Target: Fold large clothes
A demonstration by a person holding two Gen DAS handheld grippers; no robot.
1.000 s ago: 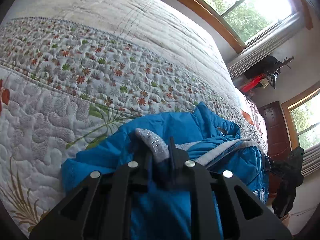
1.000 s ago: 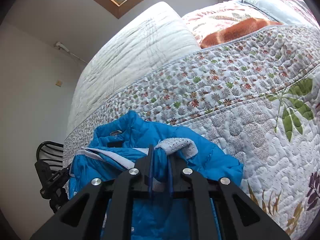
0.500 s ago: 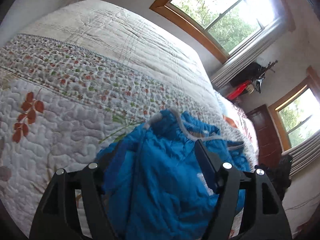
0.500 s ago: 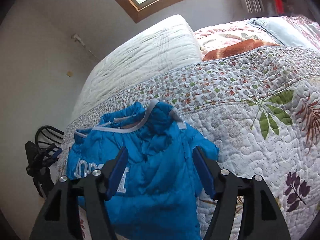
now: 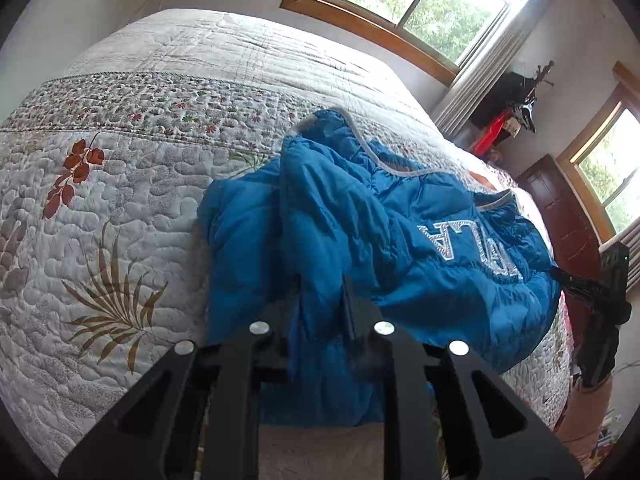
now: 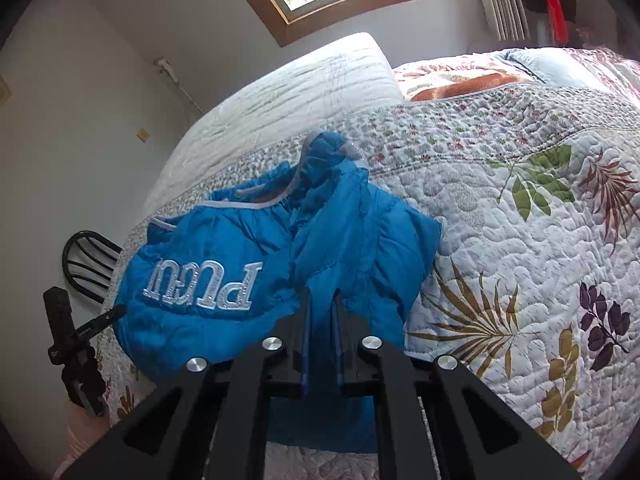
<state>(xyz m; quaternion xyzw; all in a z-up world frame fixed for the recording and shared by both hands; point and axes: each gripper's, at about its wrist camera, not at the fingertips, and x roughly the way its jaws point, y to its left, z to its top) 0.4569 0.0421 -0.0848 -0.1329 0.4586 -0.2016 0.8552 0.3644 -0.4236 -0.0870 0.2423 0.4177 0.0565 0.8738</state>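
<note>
A blue puffy jacket (image 5: 360, 224) with silver letters and grey trim lies crumpled on the quilted bed near its front edge; it also shows in the right wrist view (image 6: 280, 264). My left gripper (image 5: 320, 292) is shut on a fold of the jacket's near left part. My right gripper (image 6: 320, 304) is shut on a fold of the jacket's near right part. Each view shows the other gripper at the frame's side, the right one (image 5: 600, 296) and the left one (image 6: 76, 344).
The floral quilt (image 5: 100, 208) covers the bed around the jacket. Pillows (image 6: 480, 80) lie at the head. A black chair (image 6: 88, 264) stands by the wall. Windows (image 5: 420, 4), a dark door (image 5: 560, 216) and red items (image 5: 496, 132) are behind the bed.
Both grippers let go of the jacket's grey-trimmed part, opened and pulled back, then shut again on folds at its near edge. The jacket now lies spread with its lettering up.
</note>
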